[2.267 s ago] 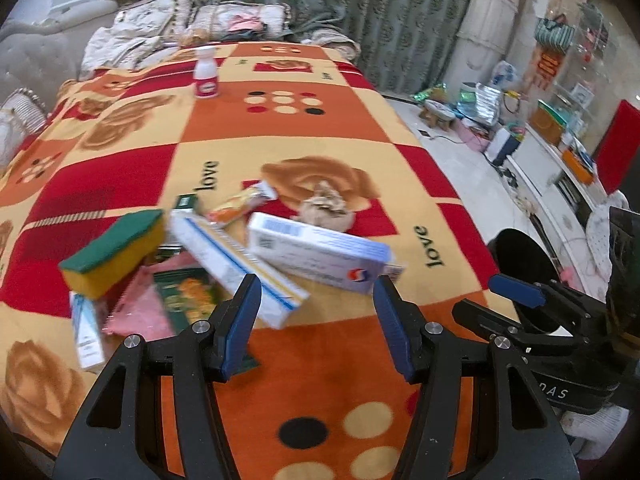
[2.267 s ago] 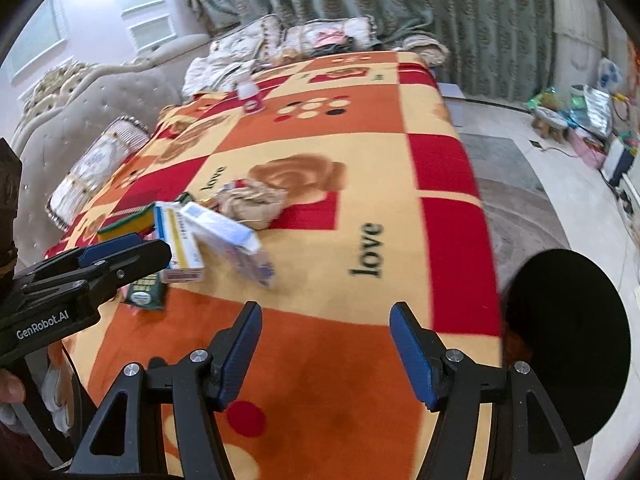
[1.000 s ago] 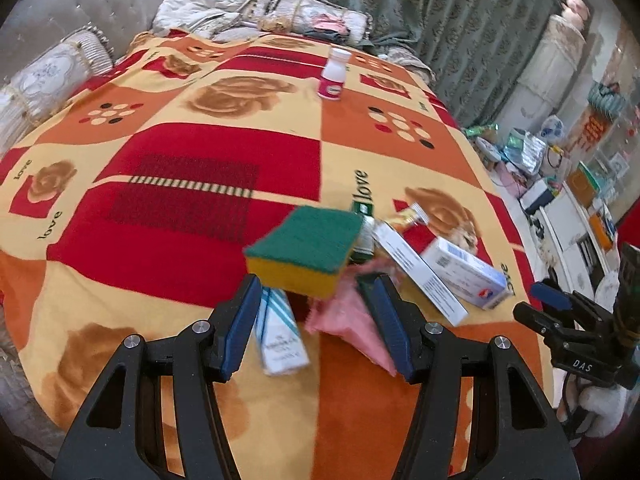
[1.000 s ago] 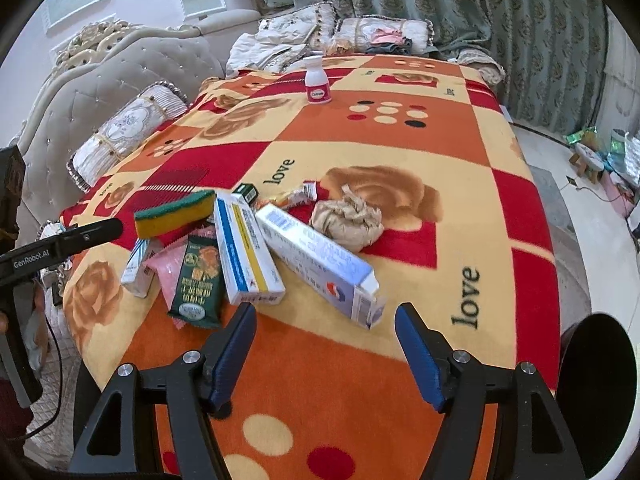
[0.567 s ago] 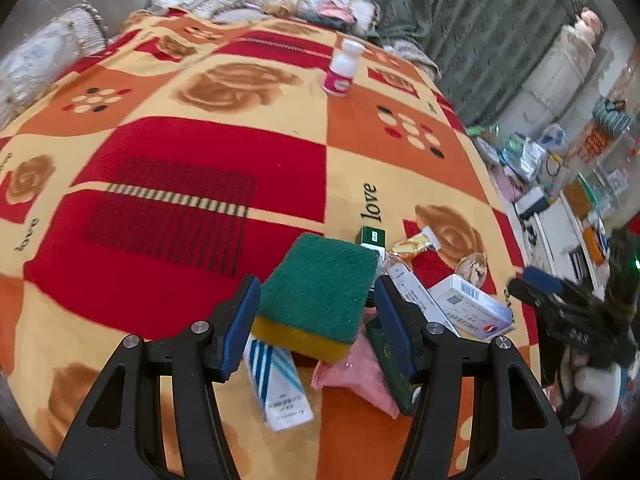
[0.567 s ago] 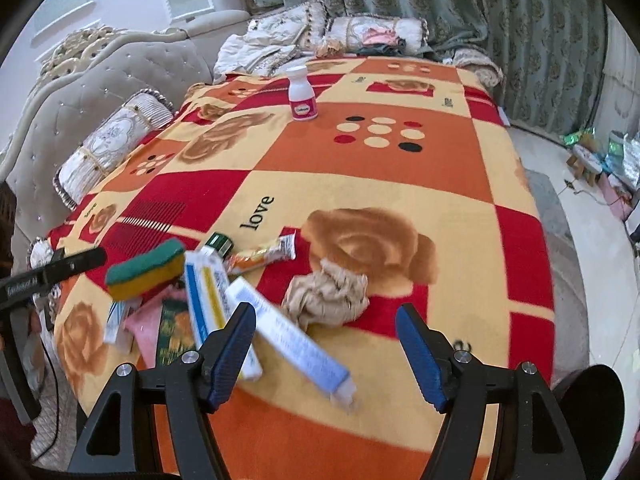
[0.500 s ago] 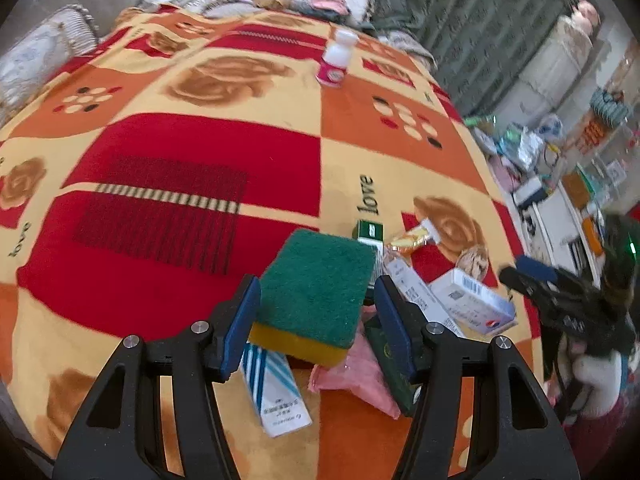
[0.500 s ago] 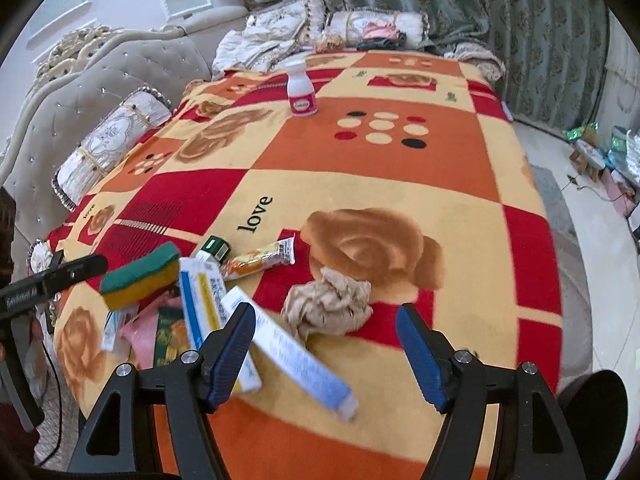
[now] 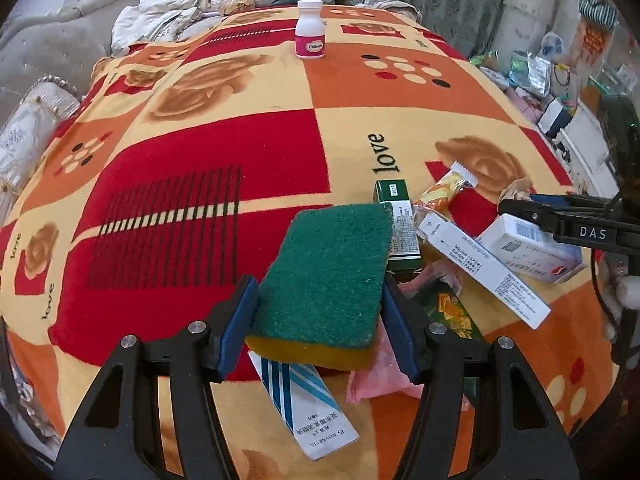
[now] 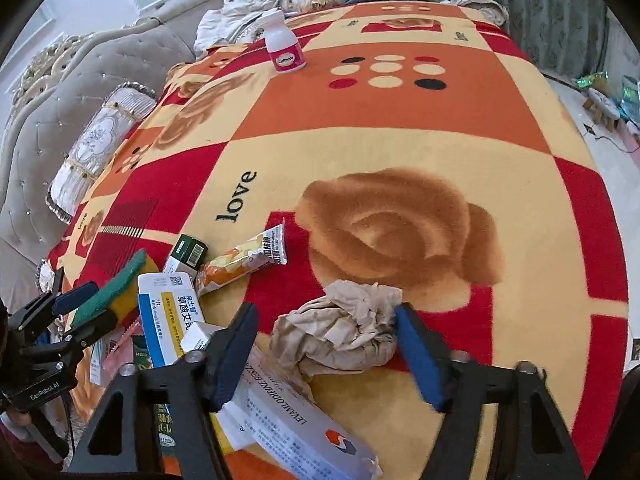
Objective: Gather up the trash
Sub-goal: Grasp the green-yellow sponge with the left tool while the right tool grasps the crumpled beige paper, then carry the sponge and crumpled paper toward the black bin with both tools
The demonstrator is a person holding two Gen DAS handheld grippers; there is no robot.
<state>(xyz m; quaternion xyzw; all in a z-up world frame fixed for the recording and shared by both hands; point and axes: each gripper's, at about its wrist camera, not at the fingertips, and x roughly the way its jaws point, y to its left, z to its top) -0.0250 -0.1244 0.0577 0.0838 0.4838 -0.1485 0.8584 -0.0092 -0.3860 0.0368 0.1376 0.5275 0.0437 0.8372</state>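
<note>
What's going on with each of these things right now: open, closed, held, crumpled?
Left gripper: fingers against both sides of the sponge.
Sponge: gripped, green side up.
Right gripper: open around the paper wad.
Paper wad: crumpled, lying on the blanket.
Pill bottle: upright, capped.
Snack wrapper: lying flat.

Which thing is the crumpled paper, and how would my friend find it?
Look at the big brown rose printed on the blanket. Just below it, on the red patch, sits the crumpled paper ball, between the fingers of the right gripper. It is the only beige, wrinkled, shapeless lump; its neighbours are flat boxes and a shiny wrapper.
</note>
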